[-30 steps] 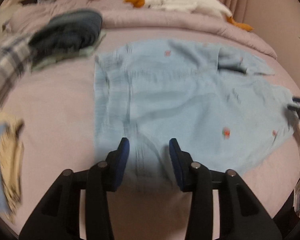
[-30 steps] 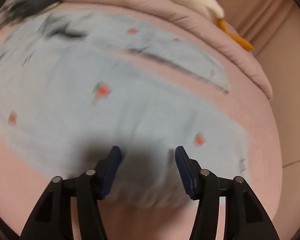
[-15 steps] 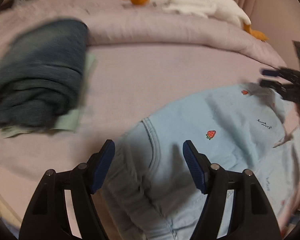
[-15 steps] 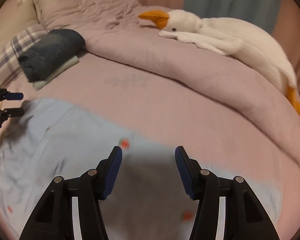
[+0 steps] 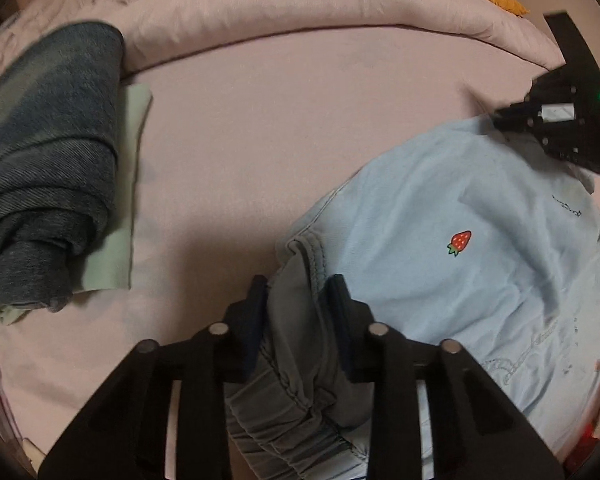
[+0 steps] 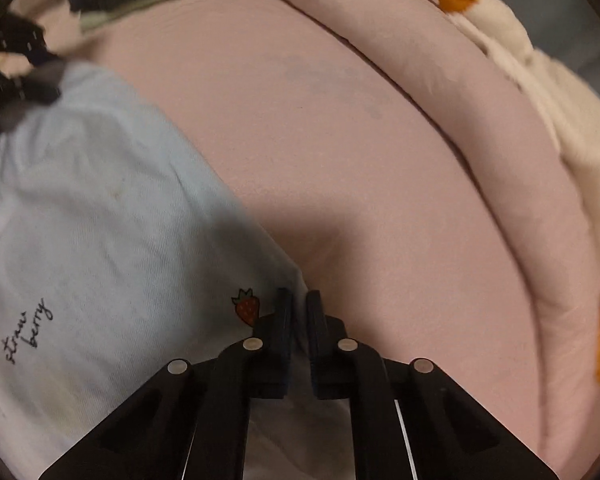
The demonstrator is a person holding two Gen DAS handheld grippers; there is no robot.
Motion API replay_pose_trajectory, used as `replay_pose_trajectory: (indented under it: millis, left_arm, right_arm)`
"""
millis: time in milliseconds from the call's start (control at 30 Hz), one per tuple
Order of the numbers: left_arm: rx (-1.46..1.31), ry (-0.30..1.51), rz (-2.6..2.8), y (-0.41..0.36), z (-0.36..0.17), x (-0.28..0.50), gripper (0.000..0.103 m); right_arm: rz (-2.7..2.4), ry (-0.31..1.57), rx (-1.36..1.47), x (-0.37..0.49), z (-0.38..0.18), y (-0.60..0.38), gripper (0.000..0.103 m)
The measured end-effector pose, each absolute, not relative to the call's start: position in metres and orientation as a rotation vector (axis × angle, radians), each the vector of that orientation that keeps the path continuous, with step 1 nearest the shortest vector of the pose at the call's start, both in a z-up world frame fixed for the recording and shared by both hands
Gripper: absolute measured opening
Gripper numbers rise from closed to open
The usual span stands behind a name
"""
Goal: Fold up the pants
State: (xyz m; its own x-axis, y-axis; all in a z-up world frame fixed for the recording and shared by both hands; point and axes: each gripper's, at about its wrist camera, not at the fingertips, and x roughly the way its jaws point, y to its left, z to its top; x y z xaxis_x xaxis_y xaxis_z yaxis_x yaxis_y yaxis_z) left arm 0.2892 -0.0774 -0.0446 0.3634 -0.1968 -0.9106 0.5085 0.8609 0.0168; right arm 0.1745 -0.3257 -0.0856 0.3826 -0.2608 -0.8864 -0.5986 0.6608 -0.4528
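Light blue pants (image 5: 440, 200) with small strawberry prints lie on the pink bed sheet (image 5: 260, 140). My left gripper (image 5: 298, 284) points down at the gathered waistband corner. Its jaws are closing, and the bunched fabric fills the gap between the pads. My right gripper (image 6: 299, 296) is shut on the thin far edge of the pants (image 6: 80, 220), beside a strawberry print. The left wrist view shows the right gripper (image 5: 500, 114) at the fabric's far right corner. In the right wrist view the left gripper (image 6: 28, 76) is blurred at the upper left.
A stack of folded dark jeans (image 5: 48, 160) on a pale green garment (image 5: 120, 248) lies to the left of the pants. A rolled pink duvet (image 5: 300, 12) runs along the far side, with a white plush goose (image 6: 540, 92) on it.
Both grippers swung across the pants to their far edge. The left jaws widened, then narrowed onto the waistband. The right jaws went from wide apart to shut on the fabric edge.
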Motion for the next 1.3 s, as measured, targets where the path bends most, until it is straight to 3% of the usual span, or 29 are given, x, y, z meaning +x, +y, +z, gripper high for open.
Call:
replay_pose_trajectory:
  millis: [133, 233, 267, 367, 400, 600, 733, 867, 933, 1000, 1133, 1233, 1300]
  left_arm:
    - [0.349, 1.028, -0.388, -0.084, -0.042, 0.286, 0.027]
    - [0.425, 0.978, -0.307, -0.096, -0.048, 0.284, 0.040]
    - [0.430, 0.969, -0.296, -0.097, -0.047, 0.283, 0.040]
    - [0.415, 0.935, -0.275, -0.092, -0.038, 0.274, 0.040]
    - [0.419, 0.901, -0.268, -0.090, -0.031, 0.266, 0.039]
    - [0.282, 0.824, -0.375, -0.079, -0.014, 0.224, 0.049]
    - [0.153, 0.865, -0.485, -0.095, -0.013, 0.215, 0.049]
    - [0.117, 0.920, -0.477, -0.127, -0.024, 0.210, 0.049]
    - [0.106, 0.953, -0.466, -0.136, -0.033, 0.215, 0.049]
    - [0.123, 0.978, -0.441, -0.142, -0.042, 0.217, 0.049]
    - [0.138, 0.987, -0.433, -0.141, -0.047, 0.221, 0.049]
    - [0.144, 0.997, -0.434, -0.142, -0.048, 0.226, 0.050]
    - [0.155, 0.995, -0.428, -0.140, -0.045, 0.225, 0.049]
  right_arm:
    - [0.095, 1.078, -0.872, 0.193, -0.081, -0.322, 0.003]
    - [0.051, 1.060, -0.883, 0.195, -0.100, -0.320, 0.007]
    - [0.046, 1.012, -0.912, 0.188, -0.096, -0.319, 0.011]
    - [0.059, 0.990, -0.710, 0.174, -0.067, -0.339, 0.040]
    - [0.078, 0.961, -0.557, 0.161, -0.045, -0.358, 0.041]
    - [-0.270, 0.889, -0.114, 0.089, 0.018, -0.529, 0.042]
    - [-0.616, 0.937, 0.031, 0.045, 0.018, -0.650, 0.043]
    - [-0.550, 1.027, 0.134, 0.041, -0.004, -0.689, 0.041]
    - [-0.509, 1.058, 0.075, 0.048, -0.006, -0.682, 0.014]
    - [-0.506, 1.121, -0.039, 0.065, -0.006, -0.668, 0.009]
    - [-0.650, 1.129, -0.359, 0.085, 0.000, -0.654, 0.007]
    - [-0.761, 1.068, -0.382, 0.093, 0.001, -0.669, 0.009]
    - [-0.767, 1.125, -0.361, 0.096, -0.009, -0.674, 0.019]
